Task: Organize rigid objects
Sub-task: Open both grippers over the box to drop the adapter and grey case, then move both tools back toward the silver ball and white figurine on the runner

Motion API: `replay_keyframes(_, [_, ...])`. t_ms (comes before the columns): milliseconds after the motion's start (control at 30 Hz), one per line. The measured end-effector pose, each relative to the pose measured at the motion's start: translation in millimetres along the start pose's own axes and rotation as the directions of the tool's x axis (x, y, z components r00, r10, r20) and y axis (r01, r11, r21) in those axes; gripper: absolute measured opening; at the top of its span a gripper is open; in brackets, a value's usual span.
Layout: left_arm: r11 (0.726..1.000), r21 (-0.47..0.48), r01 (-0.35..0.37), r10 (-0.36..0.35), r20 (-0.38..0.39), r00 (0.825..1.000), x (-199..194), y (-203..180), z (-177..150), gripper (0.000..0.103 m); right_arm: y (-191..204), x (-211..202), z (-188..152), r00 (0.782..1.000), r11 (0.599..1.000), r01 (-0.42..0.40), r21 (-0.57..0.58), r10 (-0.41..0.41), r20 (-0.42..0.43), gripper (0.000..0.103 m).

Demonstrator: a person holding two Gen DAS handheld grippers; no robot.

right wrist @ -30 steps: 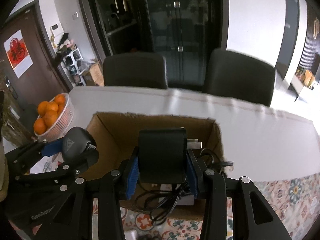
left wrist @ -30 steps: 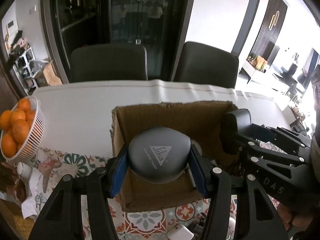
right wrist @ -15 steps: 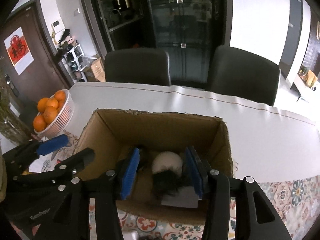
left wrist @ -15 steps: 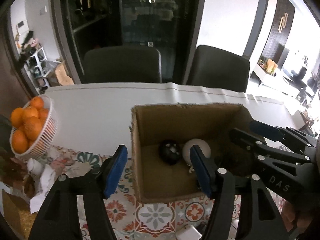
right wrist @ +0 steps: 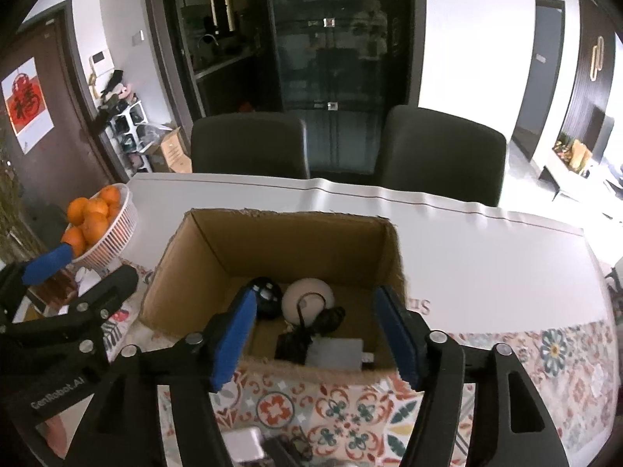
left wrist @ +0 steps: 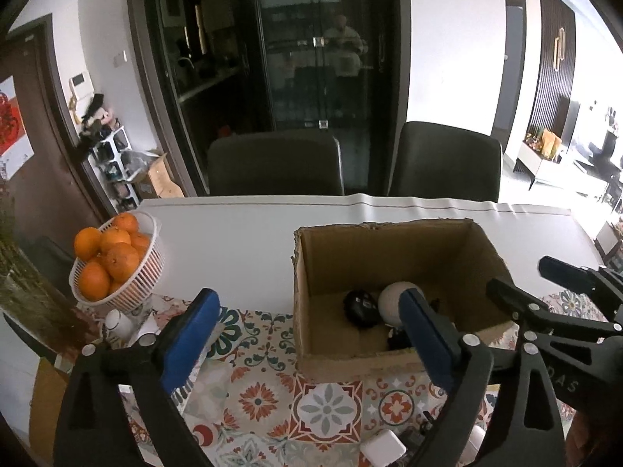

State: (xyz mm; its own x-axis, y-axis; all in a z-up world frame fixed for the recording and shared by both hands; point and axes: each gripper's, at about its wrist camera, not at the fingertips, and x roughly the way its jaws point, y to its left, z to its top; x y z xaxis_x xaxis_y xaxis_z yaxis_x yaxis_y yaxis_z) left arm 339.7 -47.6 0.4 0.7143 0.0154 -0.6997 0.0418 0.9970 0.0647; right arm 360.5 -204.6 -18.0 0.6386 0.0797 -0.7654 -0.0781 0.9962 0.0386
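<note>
1. In the cardboard box (right wrist: 272, 249) we see a black rounded object (right wrist: 268, 297), a white round object (right wrist: 307, 299) touching it, and a black charger with cable (right wrist: 307, 334) beside a grey flat block (right wrist: 335, 352).
2. The box lies ahead and below both claws; our right gripper (right wrist: 315, 334) is nearer, just above the front wall.
3. Its jaws have just been opening and hold nothing.
4. Our left gripper (left wrist: 307, 334) is off to the left of the box, jaws wide apart after opening, empty.
5. Small white items (left wrist: 383, 447) lie on the patterned cloth (left wrist: 327, 404), probably next.
</note>
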Motion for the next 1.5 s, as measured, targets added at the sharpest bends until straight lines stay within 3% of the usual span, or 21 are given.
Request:
replay_keyframes(67, [1.000,0.007,-0.005,0.005,0.016,1.000,-6.7,-2.9,-4.7,0.103,-2.2,-10.6,-7.1,1.000,1.000,0.022,0.002,-0.022,0.013,0.072])
replay_keyframes(433, [1.000,0.016,-0.017,0.016,0.037,0.999,-37.2,-21.3,-44.4,0.103,-16.3,-52.7,-49.1,0.993,0.996,0.091,0.012,-0.091,0.069,0.072])
replay_keyframes(1067, [0.999,0.033,-0.018,0.022,-0.116,0.993,-29.4,-48.4,-126.5,0.103,-36.9,-50.8,-131.9,0.994,0.995,0.099,0.021,-0.098,-0.036,0.072])
replay_keyframes(1500, [1.000,0.014,-0.011,0.014,-0.236,0.972,-10.3,-54.7,-168.0,0.103,-38.1,-33.6,-173.5,0.988,0.997,0.073,-0.020,-0.075,-0.133,0.072])
